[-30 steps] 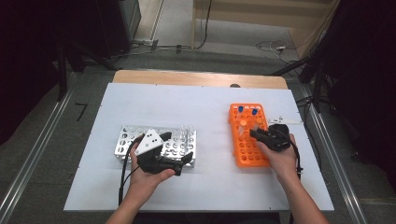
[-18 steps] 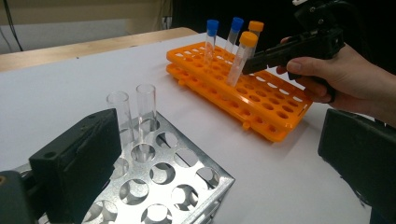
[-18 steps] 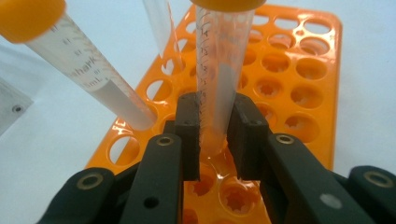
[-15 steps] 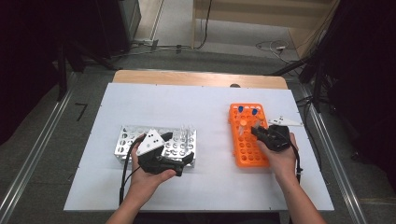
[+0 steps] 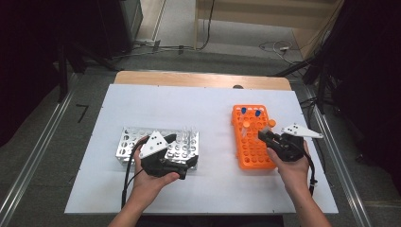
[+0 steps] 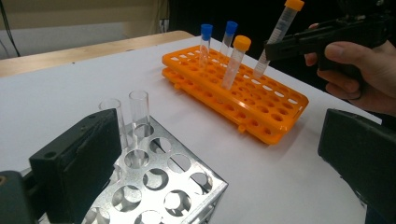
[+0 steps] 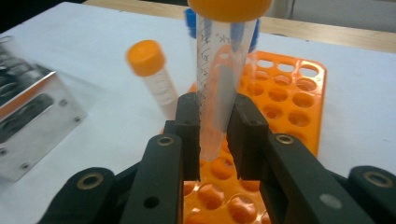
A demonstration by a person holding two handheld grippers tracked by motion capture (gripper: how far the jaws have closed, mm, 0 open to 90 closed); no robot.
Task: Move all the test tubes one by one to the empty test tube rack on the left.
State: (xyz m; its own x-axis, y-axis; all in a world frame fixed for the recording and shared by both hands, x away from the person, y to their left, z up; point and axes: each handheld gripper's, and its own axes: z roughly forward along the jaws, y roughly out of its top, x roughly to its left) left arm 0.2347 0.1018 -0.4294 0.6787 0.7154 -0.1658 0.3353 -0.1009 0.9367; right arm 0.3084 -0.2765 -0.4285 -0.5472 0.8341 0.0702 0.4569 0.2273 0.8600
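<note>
My right gripper [image 7: 217, 126] is shut on a clear tube with an orange cap [image 7: 224, 56], held upright with its tip just above the holes of the orange rack [image 7: 289, 88]. From above, this gripper [image 5: 263, 135] hangs over the right side of the rack [image 5: 250, 142]. Another orange-capped tube [image 6: 236, 60] and two blue-capped tubes [image 6: 204, 42] stand in the rack. My left gripper [image 6: 219, 163] stands open over the near end of the metal rack [image 6: 159, 186], with nothing gripped. Two empty glass tubes [image 6: 138, 112] stand in that metal rack by its left jaw.
The white table top [image 5: 213, 109] lies bare between the two racks and behind them. A wooden strip [image 5: 198, 79] runs along its far edge. Cables trail from both grippers toward the near edge.
My right hand has risen and drifted a little to the right with the orange-capped tube, lifting it out of the orange rack. The left hand has stayed put.
</note>
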